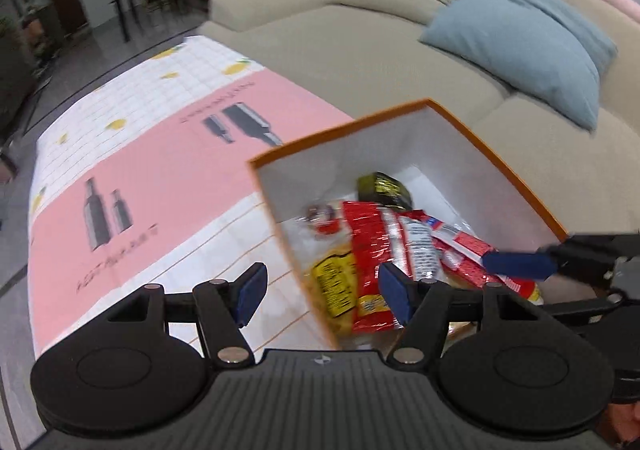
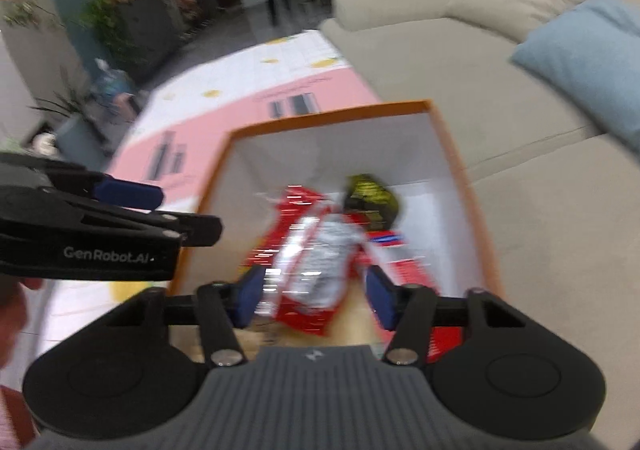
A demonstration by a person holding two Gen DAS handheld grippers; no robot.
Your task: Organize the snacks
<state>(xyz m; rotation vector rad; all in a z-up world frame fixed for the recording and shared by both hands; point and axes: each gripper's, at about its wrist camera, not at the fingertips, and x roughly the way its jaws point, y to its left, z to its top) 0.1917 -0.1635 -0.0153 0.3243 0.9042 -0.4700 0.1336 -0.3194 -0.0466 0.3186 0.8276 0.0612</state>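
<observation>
Left tongs [image 1: 322,296] gape empty astride the box [image 1: 280,238] wall. Right tongs [image 2: 312,296] part-open around a red packet [image 2: 308,270]; grip unclear. Lifting could snag the wall and tip the box.

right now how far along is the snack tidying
Done: several snacks, including red packets and a dark green packet, lie inside the orange box. In hand: nothing. The left gripper is open and empty at the box wall; the right gripper is open above the packets. Left: no loose snacks show on the tablecloth.
</observation>
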